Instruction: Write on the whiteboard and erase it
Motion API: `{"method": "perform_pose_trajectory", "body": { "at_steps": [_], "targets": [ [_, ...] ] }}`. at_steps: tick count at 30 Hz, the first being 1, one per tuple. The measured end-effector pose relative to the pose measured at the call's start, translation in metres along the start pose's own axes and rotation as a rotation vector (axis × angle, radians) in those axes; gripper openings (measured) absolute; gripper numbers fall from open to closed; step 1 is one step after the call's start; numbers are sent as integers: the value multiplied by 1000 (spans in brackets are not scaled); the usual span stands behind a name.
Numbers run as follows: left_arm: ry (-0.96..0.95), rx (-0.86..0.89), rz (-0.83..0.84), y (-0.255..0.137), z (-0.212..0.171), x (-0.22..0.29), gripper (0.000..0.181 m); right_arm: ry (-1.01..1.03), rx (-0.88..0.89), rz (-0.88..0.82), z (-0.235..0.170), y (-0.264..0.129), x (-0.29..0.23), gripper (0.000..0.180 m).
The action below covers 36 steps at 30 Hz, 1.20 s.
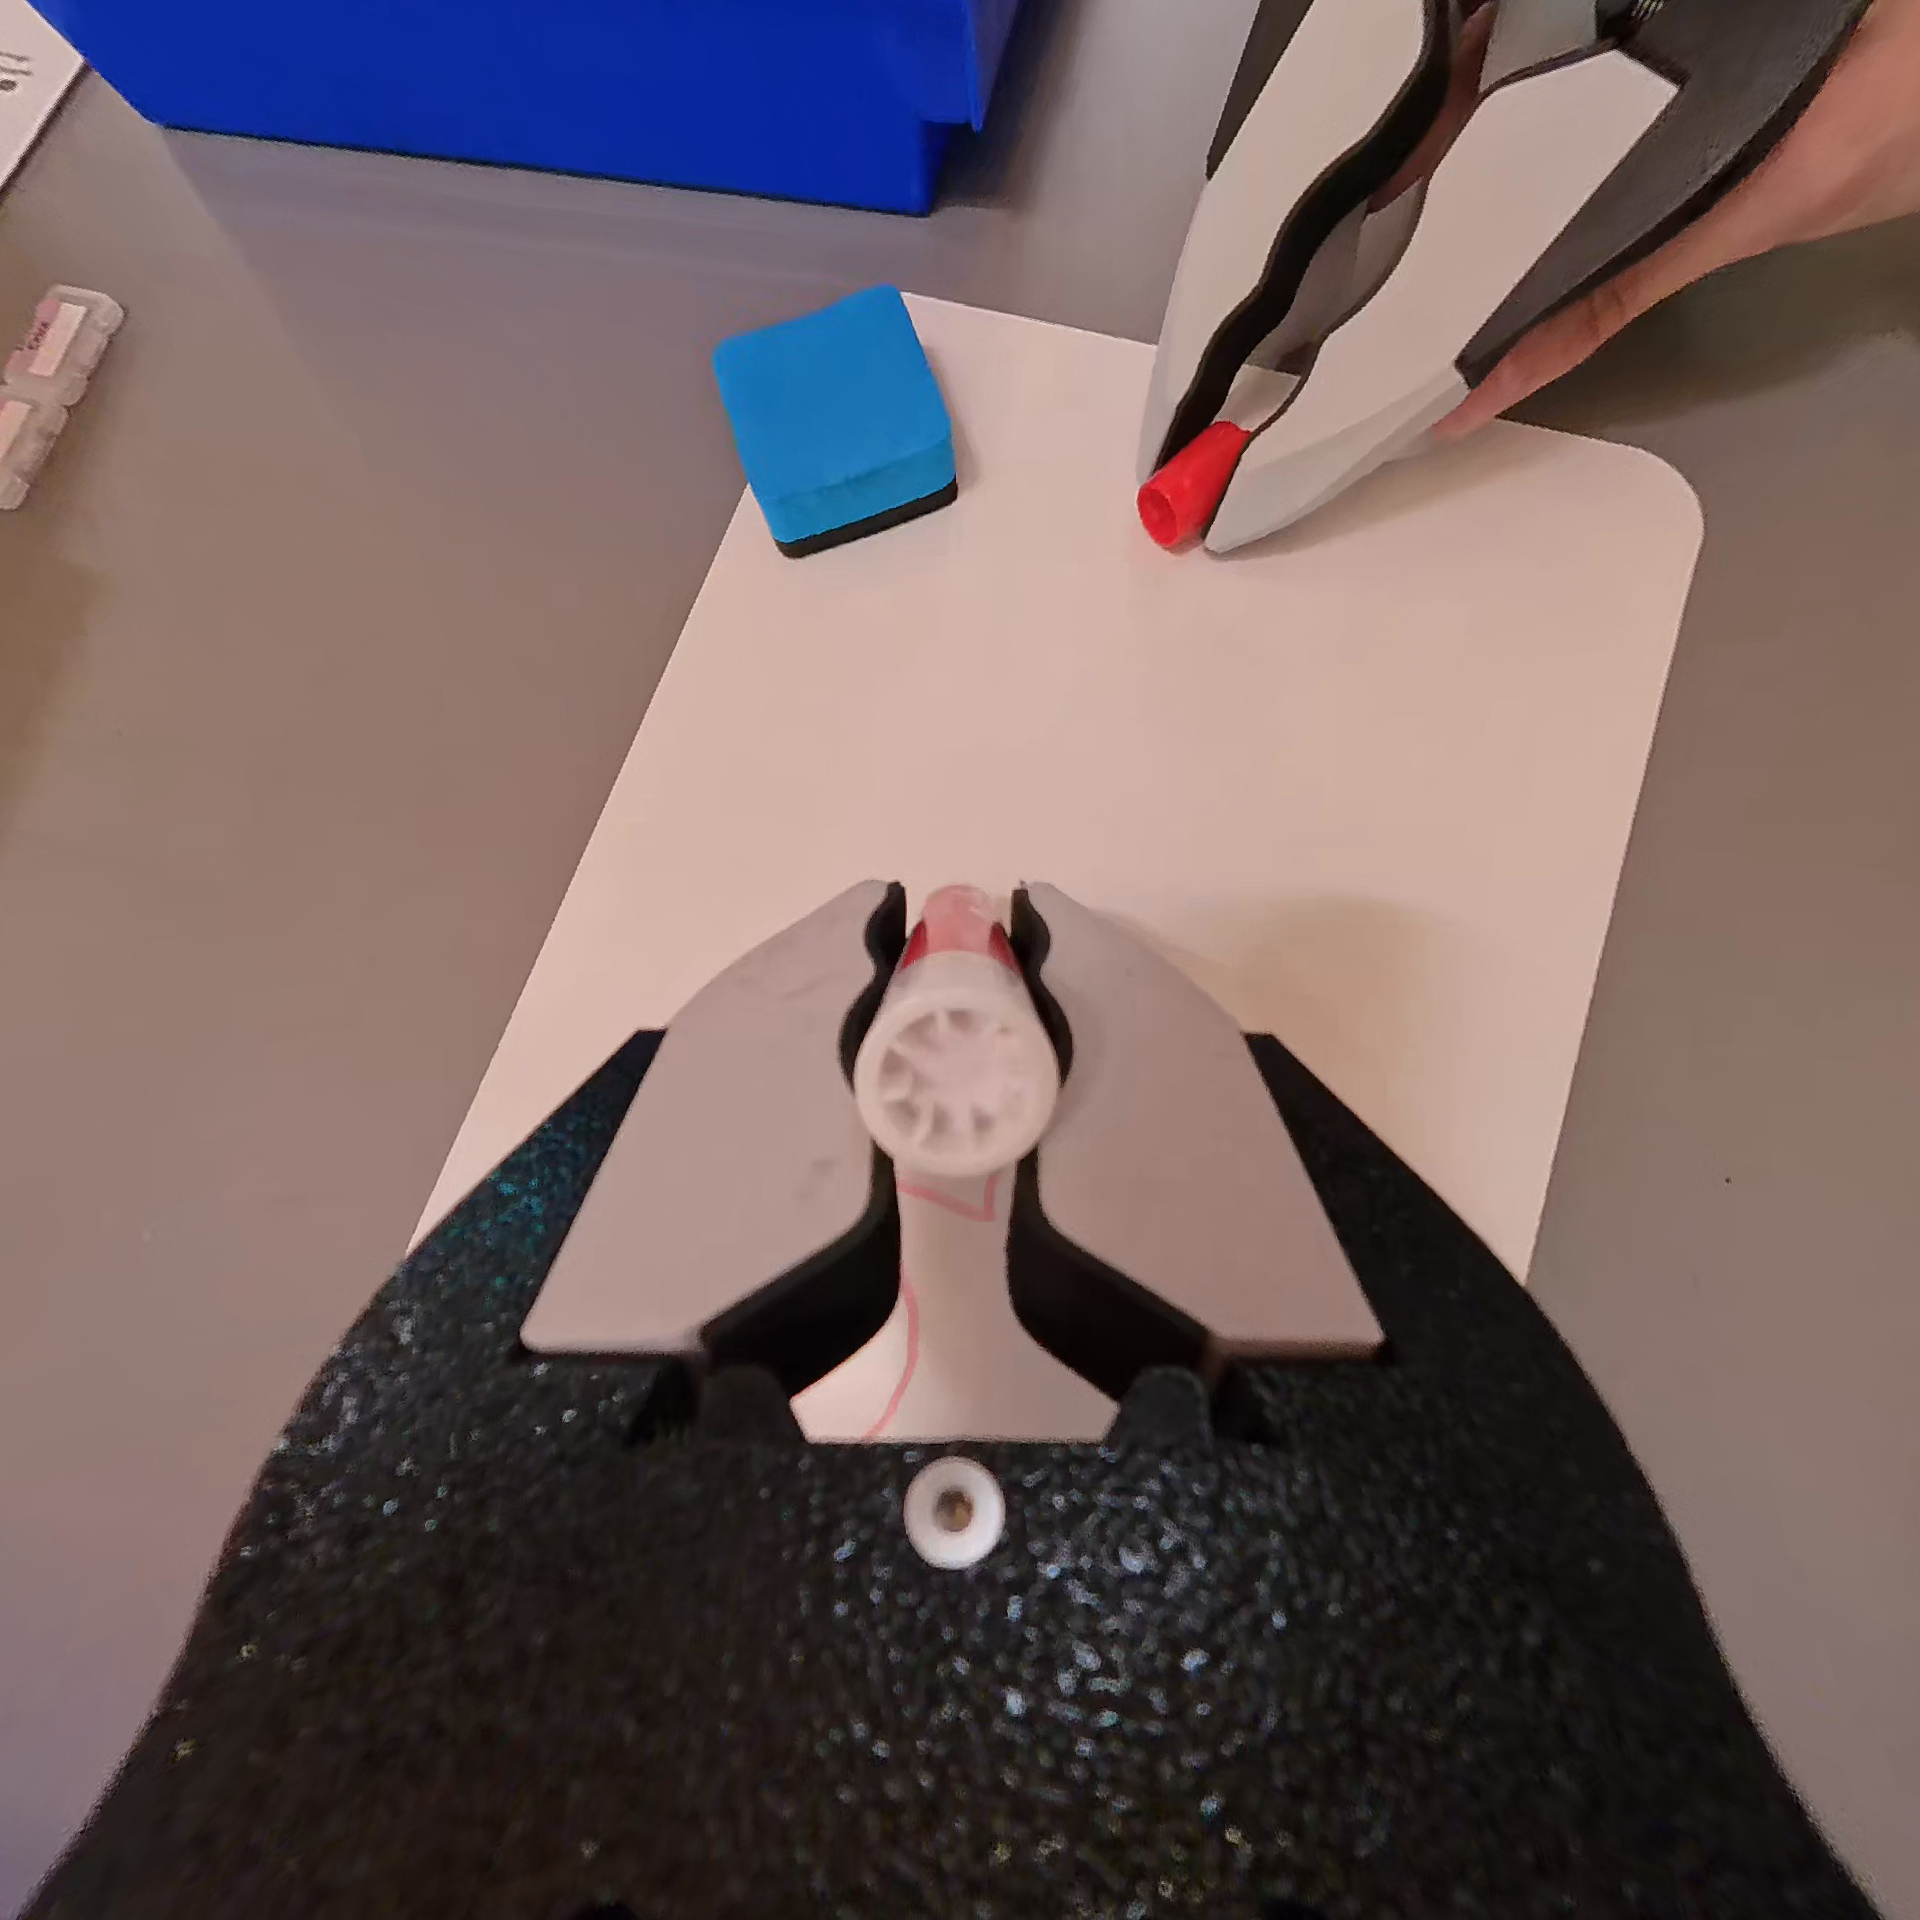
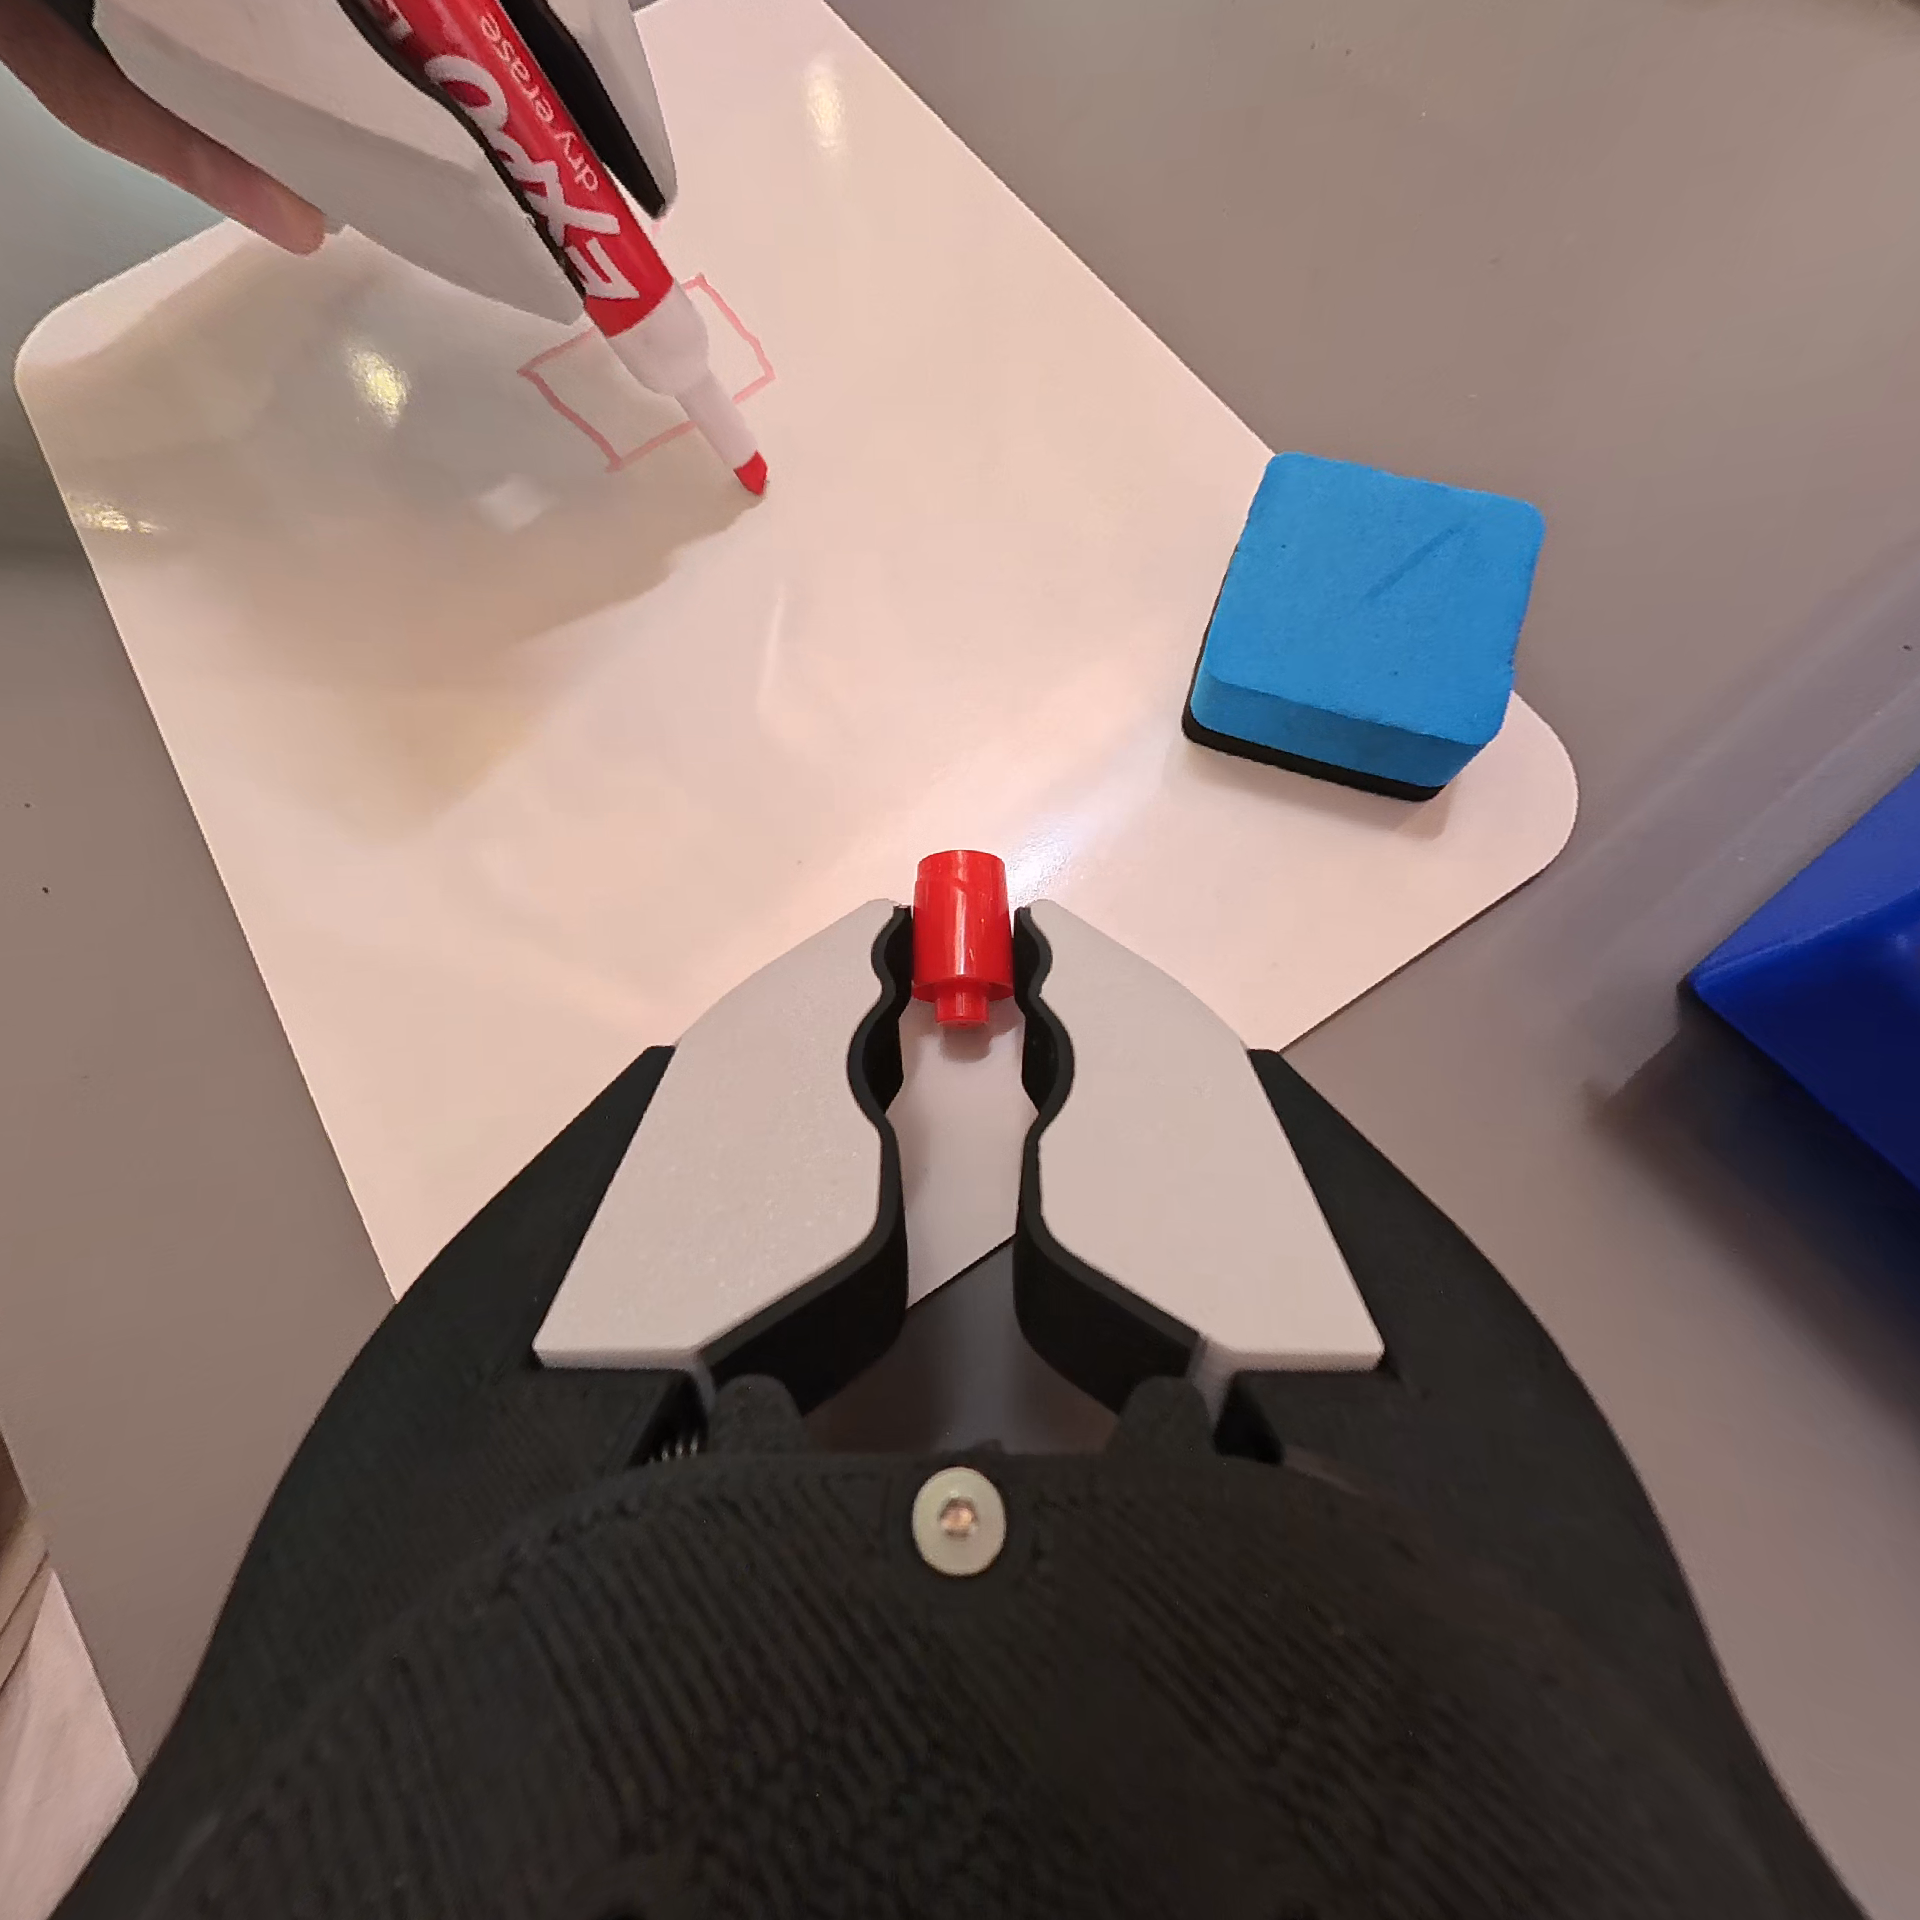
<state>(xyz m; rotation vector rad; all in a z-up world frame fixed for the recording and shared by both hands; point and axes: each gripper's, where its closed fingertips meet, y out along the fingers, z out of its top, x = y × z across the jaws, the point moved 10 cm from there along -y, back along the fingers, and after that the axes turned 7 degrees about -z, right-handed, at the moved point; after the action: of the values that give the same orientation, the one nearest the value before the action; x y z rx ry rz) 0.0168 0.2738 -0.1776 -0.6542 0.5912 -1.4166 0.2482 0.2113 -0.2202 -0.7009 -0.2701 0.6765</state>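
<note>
A white whiteboard (image 1: 1195,790) lies on the grey table; it also shows in the right wrist view (image 2: 727,675). My left gripper (image 1: 958,894) is shut on a red dry-erase marker (image 1: 956,1081), seen end-on. In the right wrist view the marker (image 2: 613,270) slants down with its red tip (image 2: 750,476) at the board, beside a red drawn square (image 2: 649,374). My right gripper (image 2: 958,909) is shut on the red marker cap (image 2: 961,935), also seen in the left wrist view (image 1: 1190,483). A blue foam eraser (image 1: 836,416) sits on the board's corner (image 2: 1366,623).
A blue plastic bin (image 1: 540,83) stands behind the board, also at the right edge of the right wrist view (image 2: 1829,997). Small clear labelled pieces (image 1: 52,384) lie on the table at left. A person's hand (image 1: 1766,208) holds the right gripper.
</note>
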Motion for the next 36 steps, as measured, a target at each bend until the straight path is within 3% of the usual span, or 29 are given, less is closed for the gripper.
{"method": "perform_pose_trajectory", "body": {
  "at_steps": [11, 21, 25, 36],
  "targets": [
    [46, 11, -26, 20, 19, 4, 19, -1, 0, 0, 0, 0, 0, 19],
    [34, 4, -39, 10, 10, 14, 19, -1, 0, 2, 0, 0, 0, 19],
    [-5, 117, -20, 4, 15, 10, 19, -1, 0, 2, 0, 0, 0, 19],
    [2, 53, -36, 19, 15, 3, 19, -1, 0, 2, 0, 0, 0, 19]
  ]
}}
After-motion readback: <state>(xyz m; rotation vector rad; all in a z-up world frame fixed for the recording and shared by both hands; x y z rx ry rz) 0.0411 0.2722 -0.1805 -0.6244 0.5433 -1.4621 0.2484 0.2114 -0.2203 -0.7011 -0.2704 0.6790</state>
